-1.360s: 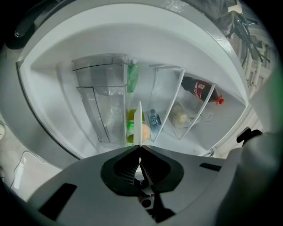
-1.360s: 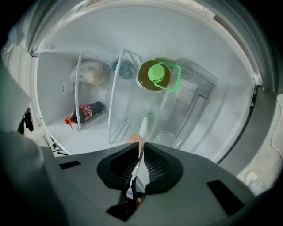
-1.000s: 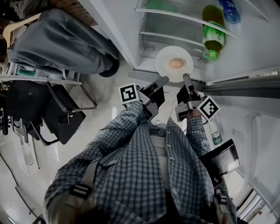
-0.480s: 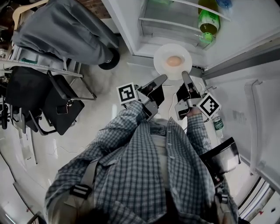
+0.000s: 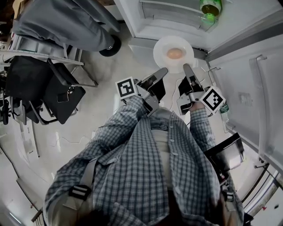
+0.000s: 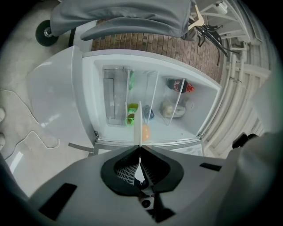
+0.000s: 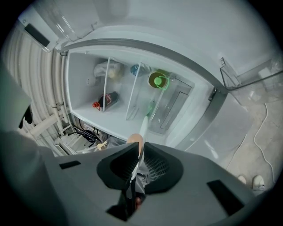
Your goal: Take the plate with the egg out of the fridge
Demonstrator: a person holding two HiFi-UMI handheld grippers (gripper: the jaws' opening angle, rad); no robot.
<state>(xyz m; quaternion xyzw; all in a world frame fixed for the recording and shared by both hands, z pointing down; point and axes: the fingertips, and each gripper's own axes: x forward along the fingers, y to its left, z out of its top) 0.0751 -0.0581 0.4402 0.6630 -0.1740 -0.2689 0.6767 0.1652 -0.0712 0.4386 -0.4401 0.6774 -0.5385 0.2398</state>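
Observation:
A white plate [image 5: 173, 54] with a brown egg [image 5: 175, 53] hangs level over the floor, just outside the open fridge [image 5: 177, 20]. My left gripper [image 5: 162, 71] is shut on the plate's near-left rim, and my right gripper [image 5: 186, 68] is shut on its near-right rim. The left gripper view shows the plate [image 6: 138, 126] edge-on between the closed jaws of the left gripper [image 6: 140, 148], with the egg [image 6: 146, 132] beside it. In the right gripper view the right gripper [image 7: 139, 148] clamps the plate's edge [image 7: 144, 126], the egg [image 7: 135, 140] just behind.
The fridge door [image 5: 247, 84] stands open on the right, with a water bottle [image 5: 224, 111] low in it. A green bottle [image 5: 210, 6] stands on a shelf inside. A person in grey trousers [image 5: 66, 22] stands at the left, above a black chair [image 5: 62, 103].
Both grippers have drawn the plate with the egg back out of the fridge, from the shelf edge to over the floor. The fridge has slid toward the top of the view.

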